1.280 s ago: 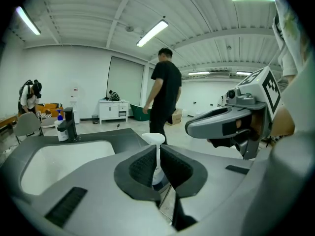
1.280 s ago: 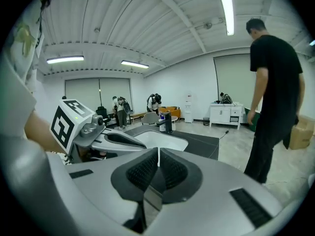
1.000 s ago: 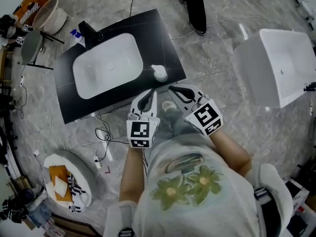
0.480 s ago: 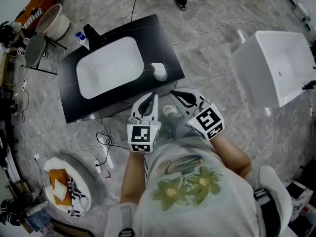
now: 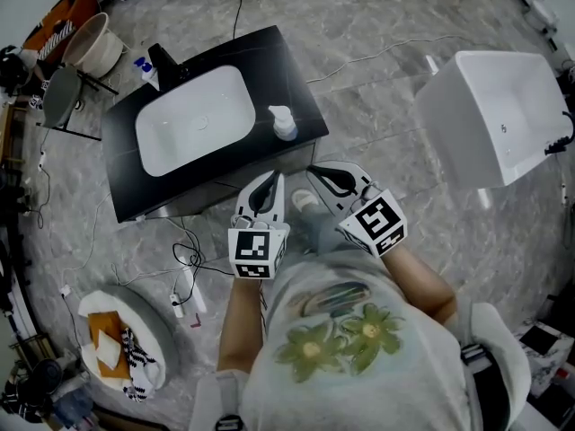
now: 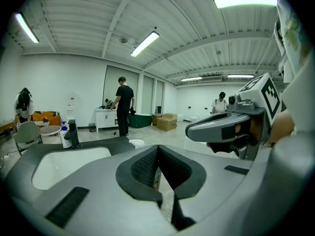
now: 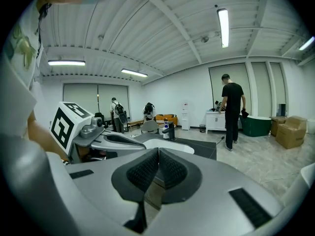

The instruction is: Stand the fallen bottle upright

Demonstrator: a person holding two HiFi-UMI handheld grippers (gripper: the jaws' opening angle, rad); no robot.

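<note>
Since a second ago, the black counter [image 5: 277,68] has slid a little further from us in the head view, as if we are backing away, and a bystander's legs at the top edge have nearly left the picture. We judge the task as done. The white pump bottle [image 5: 283,122] stands upright at the counter's right edge, just beside the sink basin [image 5: 193,119], with nothing near it. Our left gripper [image 6: 158,151] and right gripper [image 7: 157,155] both have their pads pressed together on nothing, well short of the bottle. All that looks left is to withdraw. We can read no label on the bottle. The marker cubes [image 5: 377,218] carry only black-and-white square patterns, and the blue-labelled bottle [image 5: 144,65] by the faucet is too small to read.
</note>
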